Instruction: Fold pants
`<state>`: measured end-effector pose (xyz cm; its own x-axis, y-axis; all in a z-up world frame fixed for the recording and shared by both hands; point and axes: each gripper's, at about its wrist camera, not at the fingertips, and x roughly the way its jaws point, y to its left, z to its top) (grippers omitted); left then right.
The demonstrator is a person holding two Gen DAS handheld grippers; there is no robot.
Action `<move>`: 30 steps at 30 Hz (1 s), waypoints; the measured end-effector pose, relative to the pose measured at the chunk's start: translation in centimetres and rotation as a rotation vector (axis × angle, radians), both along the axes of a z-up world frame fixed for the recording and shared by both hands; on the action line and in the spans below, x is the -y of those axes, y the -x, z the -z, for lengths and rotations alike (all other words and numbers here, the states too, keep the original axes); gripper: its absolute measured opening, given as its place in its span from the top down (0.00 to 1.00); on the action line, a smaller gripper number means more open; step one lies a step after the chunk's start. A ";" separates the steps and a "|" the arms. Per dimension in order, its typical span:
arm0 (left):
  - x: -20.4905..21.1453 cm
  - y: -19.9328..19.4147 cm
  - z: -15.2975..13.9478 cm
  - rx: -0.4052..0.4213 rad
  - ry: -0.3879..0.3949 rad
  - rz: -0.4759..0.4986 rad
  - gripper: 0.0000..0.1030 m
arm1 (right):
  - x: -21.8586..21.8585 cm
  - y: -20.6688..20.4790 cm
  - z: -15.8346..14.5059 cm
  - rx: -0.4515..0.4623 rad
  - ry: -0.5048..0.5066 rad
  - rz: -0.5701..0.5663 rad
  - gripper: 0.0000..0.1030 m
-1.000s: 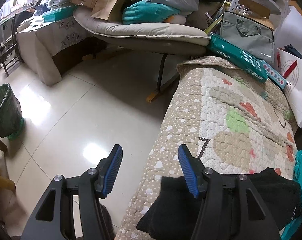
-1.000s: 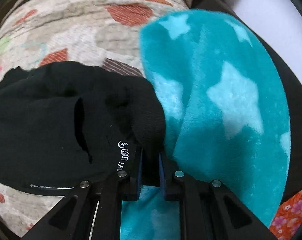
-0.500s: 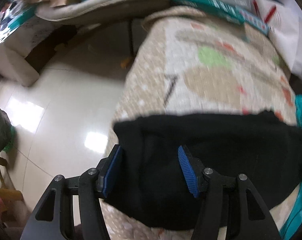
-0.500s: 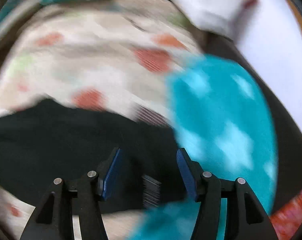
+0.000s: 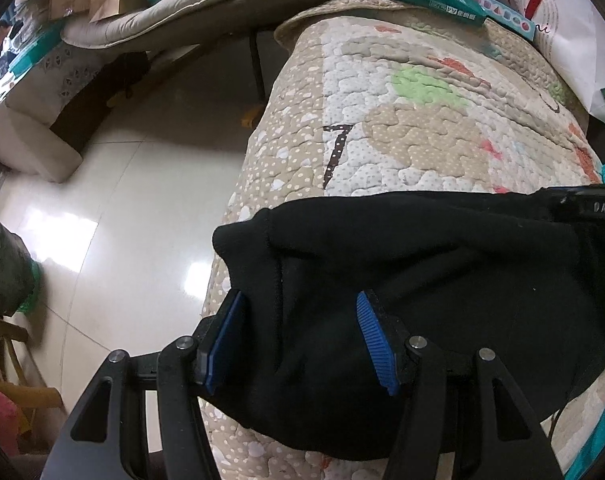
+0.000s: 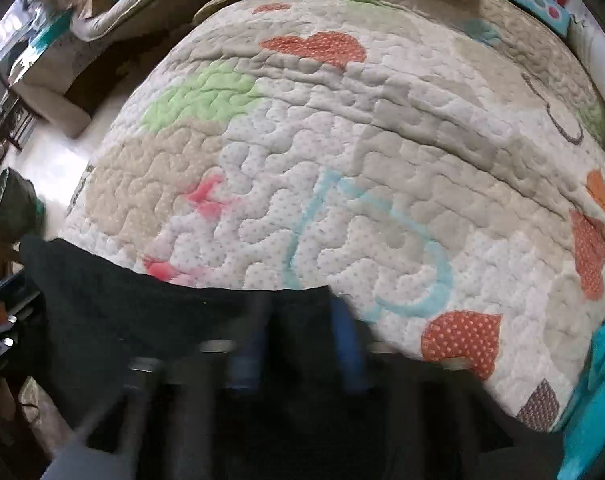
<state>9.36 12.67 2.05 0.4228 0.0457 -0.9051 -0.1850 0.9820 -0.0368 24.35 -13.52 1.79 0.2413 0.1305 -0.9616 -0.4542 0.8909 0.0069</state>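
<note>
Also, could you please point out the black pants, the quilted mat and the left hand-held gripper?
black pants [image 5: 442,280]: left wrist view, middle of fabric.
quilted mat [image 6: 342,140]: right wrist view, bare centre.
left hand-held gripper [image 5: 298,340]: left wrist view, between fingertips.

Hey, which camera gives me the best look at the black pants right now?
The left wrist view. The black pants lie sharp on the quilted mat, with a seam and the left edge visible between the open left gripper. The right wrist view shows only a motion-blurred dark strip of them along the bottom, behind the blurred right gripper.
</note>
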 end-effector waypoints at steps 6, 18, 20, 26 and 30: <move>0.2 0.0 0.2 -0.009 -0.050 -0.013 0.35 | 0.6 -1.3 -1.5 0.051 0.005 0.031 0.92; -0.3 0.5 -1.0 0.037 -0.001 -0.029 0.32 | 1.7 -2.9 -1.7 0.072 -0.002 0.118 0.19; -0.8 0.7 -1.8 0.074 0.011 -0.053 0.33 | 2.1 -1.8 -2.2 0.082 -0.046 0.104 0.15; -3.1 0.2 -2.4 0.095 0.082 -0.147 0.33 | 2.0 -1.1 0.8 -0.021 -0.035 0.078 0.54; -4.2 0.2 -1.9 0.078 0.106 -0.191 0.33 | 0.4 -0.5 -0.1 -0.018 -0.033 0.036 0.87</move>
